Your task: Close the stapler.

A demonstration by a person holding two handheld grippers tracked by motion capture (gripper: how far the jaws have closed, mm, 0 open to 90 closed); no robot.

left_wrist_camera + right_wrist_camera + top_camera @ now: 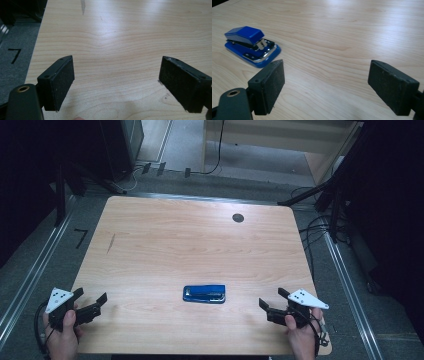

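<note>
The right gripper's [268, 306] fingers [269, 85] stand spread and empty; the blue stapler [250, 45] lies just beyond them, untouched, on the surface [200, 245]; the left gripper's [92, 302] fingers gape too, well apart from it; likely an approach; next, closing squarely around the stapler.

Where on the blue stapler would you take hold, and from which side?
Probably across the stapler's two long sides, near its middle, coming down from above. It lies flat on the table with its long axis across the high view, so those sides are narrow, roughly parallel and free. The right gripper, open, is nearer its open front.
</note>
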